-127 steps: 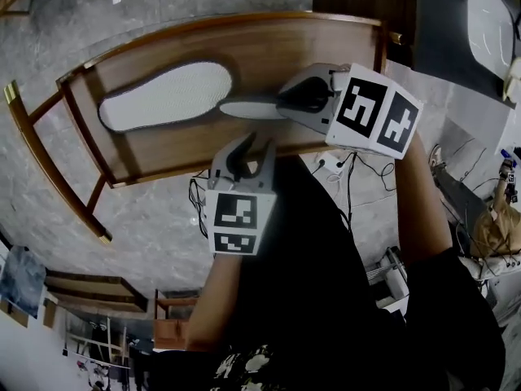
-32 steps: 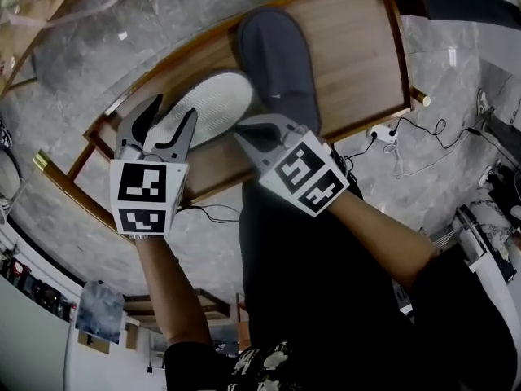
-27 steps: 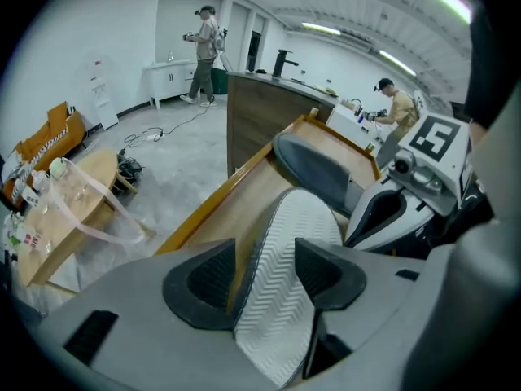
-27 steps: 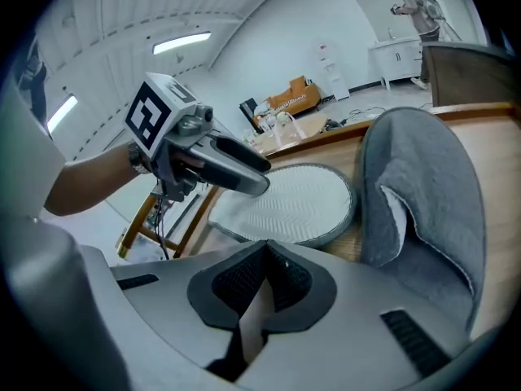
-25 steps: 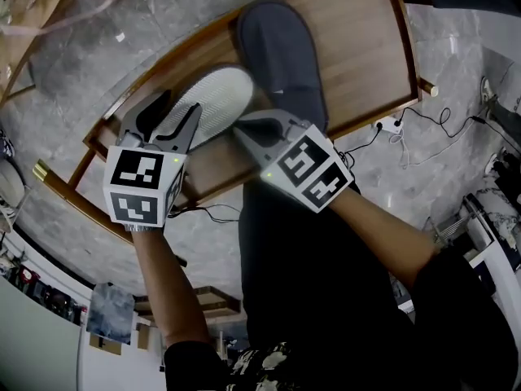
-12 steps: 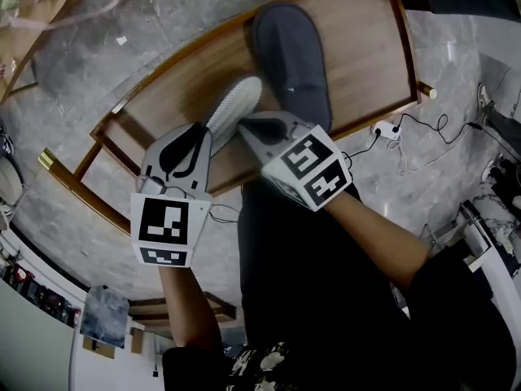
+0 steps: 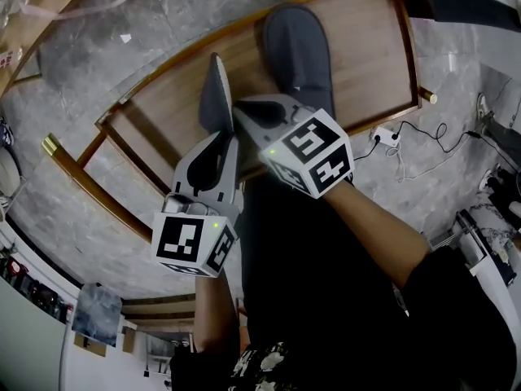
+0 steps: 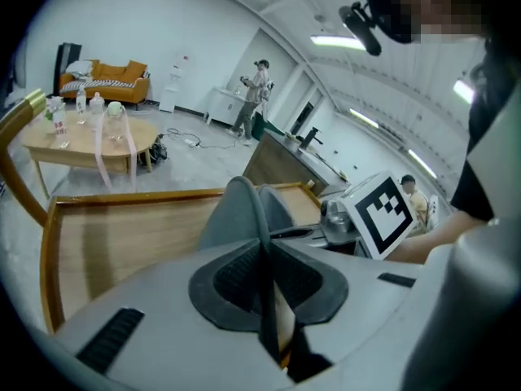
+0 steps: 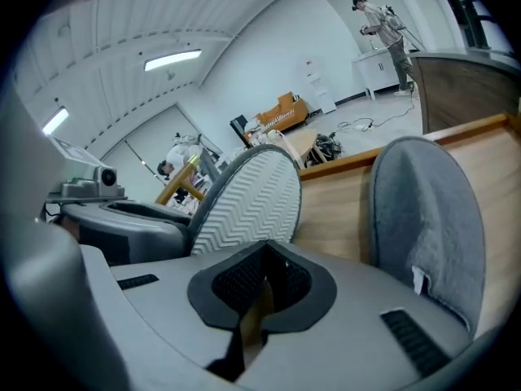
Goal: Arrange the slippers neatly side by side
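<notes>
Grey, light and probably floppy, the slipper (image 7: 216,96) hangs on edge over the bench (image 7: 366,47) beside its mate (image 7: 297,51), the left gripper (image 7: 221,141) having just closed its fingers (image 8: 236,275) on the stiffer sole rim, a sensible hold, while the right gripper (image 7: 238,112) keeps its fingers together on nothing.

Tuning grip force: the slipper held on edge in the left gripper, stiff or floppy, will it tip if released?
Likely fairly stiff: the left gripper has just been closing its jaws on one end, yet the slipper juts straight, no droop. Probably light: thin ribbed sole. Released, it would likely tip flat onto the table; its edge is narrow.
</notes>
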